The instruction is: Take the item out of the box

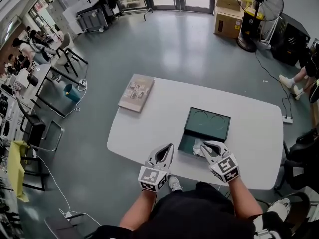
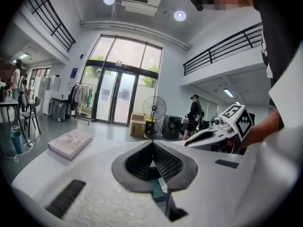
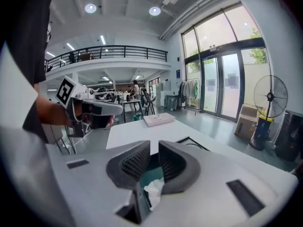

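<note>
A dark green box (image 1: 187,144) lies open on the white table (image 1: 249,133), its lid (image 1: 208,123) laid back beyond it. A crumpled white item (image 1: 199,149) sits in the near part of the box. My right gripper (image 1: 204,146) hovers right over that item, its jaws open with a gap; in the right gripper view the white item (image 3: 154,189) shows below the gap, and the pads are not pressing on it. My left gripper (image 1: 170,147) is shut and holds nothing, just left of the box. Through its jaws a strip of the box (image 2: 154,174) shows.
A book (image 1: 136,92) lies at the table's far left corner. A standing fan (image 1: 259,4) and cardboard boxes (image 1: 228,16) are on the floor beyond. Chairs and desks (image 1: 37,78) stand at the left. The table's near edge is close to my body.
</note>
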Motion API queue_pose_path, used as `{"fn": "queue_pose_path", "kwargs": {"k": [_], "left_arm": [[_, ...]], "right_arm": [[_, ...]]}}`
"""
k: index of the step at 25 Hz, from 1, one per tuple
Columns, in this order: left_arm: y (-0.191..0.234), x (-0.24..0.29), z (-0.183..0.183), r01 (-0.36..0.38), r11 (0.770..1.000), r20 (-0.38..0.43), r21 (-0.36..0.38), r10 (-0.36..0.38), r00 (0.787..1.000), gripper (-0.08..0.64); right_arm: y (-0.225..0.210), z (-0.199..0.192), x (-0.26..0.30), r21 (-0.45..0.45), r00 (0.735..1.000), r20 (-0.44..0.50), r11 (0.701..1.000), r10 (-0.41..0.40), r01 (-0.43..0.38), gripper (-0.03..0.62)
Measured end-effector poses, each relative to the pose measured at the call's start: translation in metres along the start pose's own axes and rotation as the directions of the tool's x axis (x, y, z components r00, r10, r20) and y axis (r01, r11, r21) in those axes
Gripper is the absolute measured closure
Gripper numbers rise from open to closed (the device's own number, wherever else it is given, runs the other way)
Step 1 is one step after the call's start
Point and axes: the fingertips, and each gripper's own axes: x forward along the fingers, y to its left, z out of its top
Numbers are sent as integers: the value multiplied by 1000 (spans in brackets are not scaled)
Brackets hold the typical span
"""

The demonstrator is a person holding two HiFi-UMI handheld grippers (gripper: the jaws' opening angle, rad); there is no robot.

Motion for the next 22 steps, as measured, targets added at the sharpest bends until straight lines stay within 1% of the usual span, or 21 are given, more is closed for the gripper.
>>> {"fn": "queue_pose_path", "kwargs": {"k": [3,6,8,10,13,15,17,20,22], "left_arm": [[1,0,-6,-16,1000,-16,-9,16,1000,548],[1,0,-14,-24,1000,-38,-5,24,999,548],[-2,-1,-19,-25,1000,-53,10,26,998,548],[-5,-1,-19,-28,999,-68,40,30,997,548],[-7,-2,-18,-17,995,-79,98,25,997,548],[-4,-4,-21,-17,993,-83,117,27,996,548],[2,-7,-22,-33,993,-93,115,44,995,548],[9,-11,-25,-47,994,-99,101,57,993,548],[10,-14,-30,-53,994,-107,91,62,992,548]], "right_arm": [[-4,-22,12,-30,995,-97,999,27,-30,514],[-6,-46,27,-53,977,-204,996,61,-73,472],[-8,-60,35,-77,963,-259,993,70,-93,471],[-12,-70,42,-124,951,-303,986,68,-110,471],[-13,-88,51,-170,919,-387,975,70,-146,469],[-11,-101,56,-183,894,-442,968,75,-172,466],[-11,-113,61,-181,873,-480,964,84,-193,459],[-10,-124,68,-159,853,-512,964,103,-212,459],[-10,-132,69,-160,835,-540,960,108,-228,459]]}}
